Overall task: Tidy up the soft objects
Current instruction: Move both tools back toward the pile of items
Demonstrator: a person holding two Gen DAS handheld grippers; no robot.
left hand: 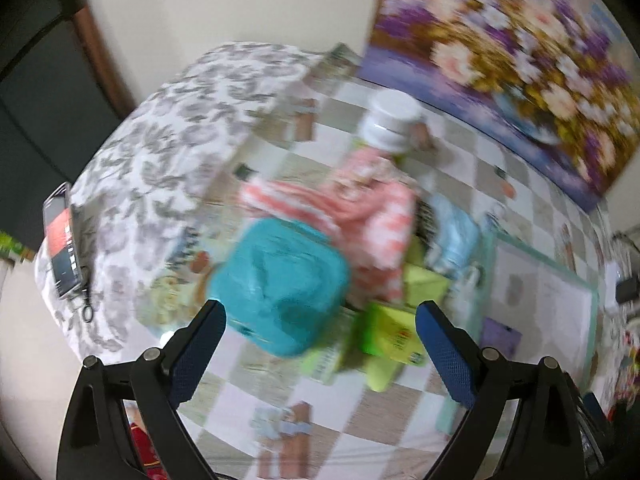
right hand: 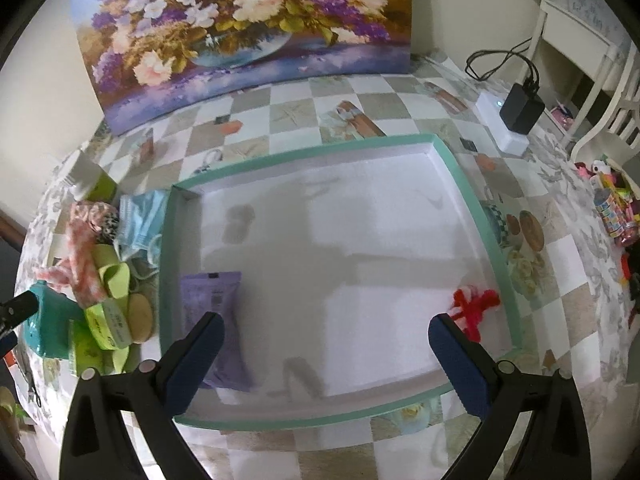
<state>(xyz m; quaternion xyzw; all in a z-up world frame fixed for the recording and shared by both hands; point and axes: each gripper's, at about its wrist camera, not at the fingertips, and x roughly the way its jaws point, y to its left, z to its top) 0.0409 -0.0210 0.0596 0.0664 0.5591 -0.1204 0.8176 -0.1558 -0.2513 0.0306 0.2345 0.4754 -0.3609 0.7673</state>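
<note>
A shallow white tray with a teal rim (right hand: 452, 168) lies on the checked tablecloth. Inside it are a purple packet (right hand: 212, 300) at the left and a red woolly tie (right hand: 476, 308) at the right. My right gripper (right hand: 326, 328) hovers open over the tray's near half, holding nothing. Left of the tray sits a pile: a teal object (left hand: 280, 284), pink-and-white striped cloth (left hand: 360, 208), light blue face masks (left hand: 456, 236) and yellow-green boxes (left hand: 392, 332). My left gripper (left hand: 320, 316) is open just in front of the teal object and the boxes. The left wrist view is blurred.
A white-lidded jar (left hand: 390, 124) stands behind the pile. A flower painting (right hand: 240, 32) leans on the wall at the back. A phone (left hand: 62, 240) lies at the table's left edge. A white power strip with a black adapter (right hand: 516, 116) sits at the back right, near a white chair (right hand: 600, 80).
</note>
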